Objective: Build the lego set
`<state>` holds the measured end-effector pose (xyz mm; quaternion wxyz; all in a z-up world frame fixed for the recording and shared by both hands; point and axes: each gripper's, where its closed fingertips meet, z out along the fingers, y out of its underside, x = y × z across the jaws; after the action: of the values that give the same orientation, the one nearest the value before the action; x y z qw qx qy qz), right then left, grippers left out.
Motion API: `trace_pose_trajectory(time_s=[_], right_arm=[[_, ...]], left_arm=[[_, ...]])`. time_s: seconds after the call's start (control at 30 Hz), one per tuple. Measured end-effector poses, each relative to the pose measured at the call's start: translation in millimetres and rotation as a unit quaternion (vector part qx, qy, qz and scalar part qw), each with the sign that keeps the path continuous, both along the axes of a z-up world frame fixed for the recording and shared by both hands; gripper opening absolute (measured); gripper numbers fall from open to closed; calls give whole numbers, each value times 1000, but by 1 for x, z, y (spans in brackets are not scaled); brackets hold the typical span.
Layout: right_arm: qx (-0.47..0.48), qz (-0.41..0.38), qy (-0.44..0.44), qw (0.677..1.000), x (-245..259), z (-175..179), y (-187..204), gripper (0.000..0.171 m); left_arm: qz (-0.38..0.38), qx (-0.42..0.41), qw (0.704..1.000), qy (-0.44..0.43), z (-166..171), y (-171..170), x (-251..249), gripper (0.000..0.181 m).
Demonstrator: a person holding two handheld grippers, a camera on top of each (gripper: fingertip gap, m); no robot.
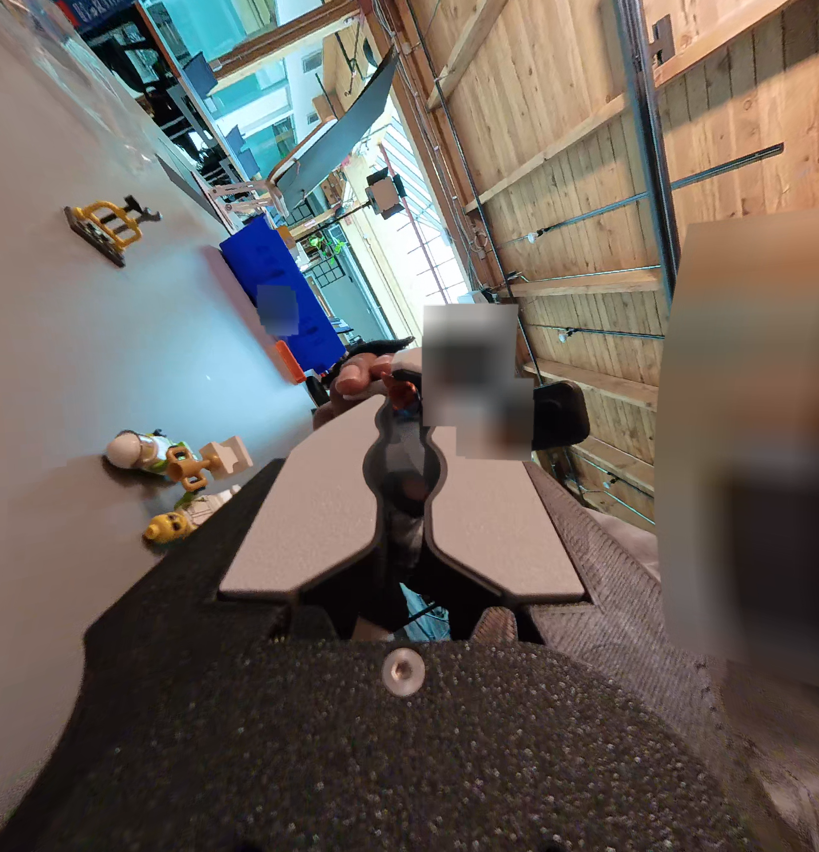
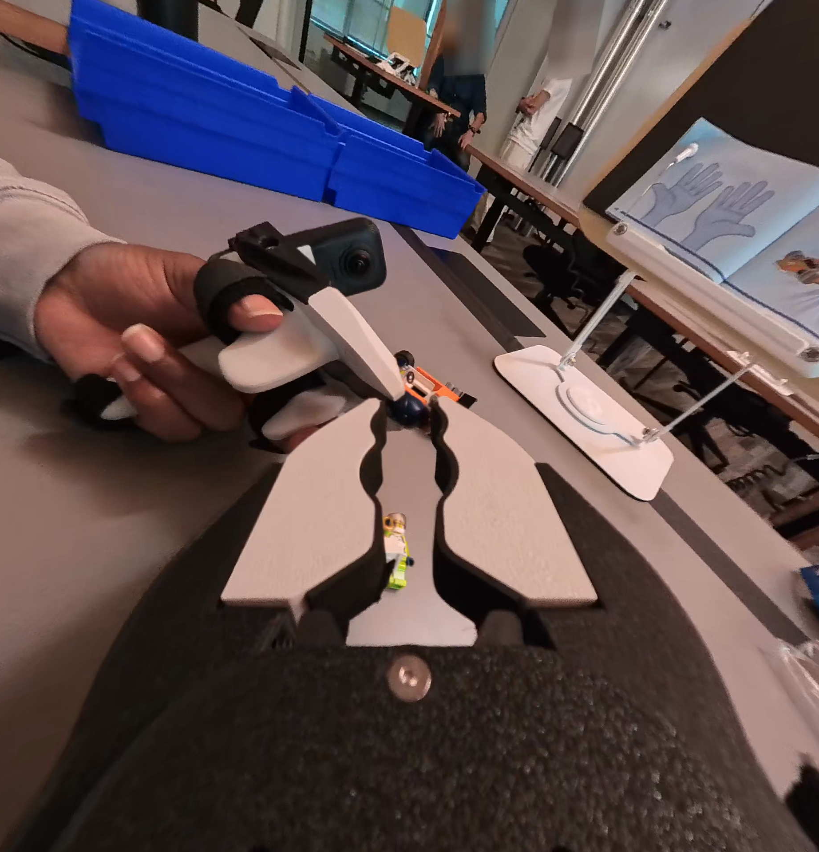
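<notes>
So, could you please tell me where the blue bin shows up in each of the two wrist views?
Left wrist view: the blue bin is left of centre, at the table's far edge, beyond the small lego piece pinched by the left gripper.
Right wrist view: it runs across the upper left, behind the hand.
Shared landmark: the grey table on which it stands.

I am seeing a minifigure (image 2: 399, 548) in white and lime lying flat on the grey table. Farther off, an orange car build (image 2: 426, 382) is sitting upright, a dark blue round piece (image 2: 408, 409) showing just before it.
</notes>
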<state>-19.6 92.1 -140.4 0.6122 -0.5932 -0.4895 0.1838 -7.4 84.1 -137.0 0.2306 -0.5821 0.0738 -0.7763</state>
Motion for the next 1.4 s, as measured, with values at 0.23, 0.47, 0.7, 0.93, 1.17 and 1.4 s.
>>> trace_pose_trajectory(time_s=[0.23, 0.47, 0.7, 0.93, 1.17, 1.4], right_arm=[[81, 25, -38, 996, 1, -2, -6, 16], [39, 122, -59, 990, 5, -8, -25, 14], [-66, 242, -168, 954, 13, -26, -47, 14], [-143, 288, -308, 896, 19, -37, -55, 14], [-153, 324, -333, 872, 17, -22, -69, 13], [-74, 274, -247, 926, 11, 15, -60, 21]], left_arm=[[-28, -24, 999, -1, -2, -6, 2, 11], [-96, -13, 995, 15, -5, -24, 5, 12], [-111, 80, 980, 142, -26, -35, 10, 22], [-134, 187, 945, 234, -38, -58, 17, 18], [-166, 123, 968, 144, -20, -70, 16, 3], [-160, 60, 985, 5, 17, -65, 5, 2]])
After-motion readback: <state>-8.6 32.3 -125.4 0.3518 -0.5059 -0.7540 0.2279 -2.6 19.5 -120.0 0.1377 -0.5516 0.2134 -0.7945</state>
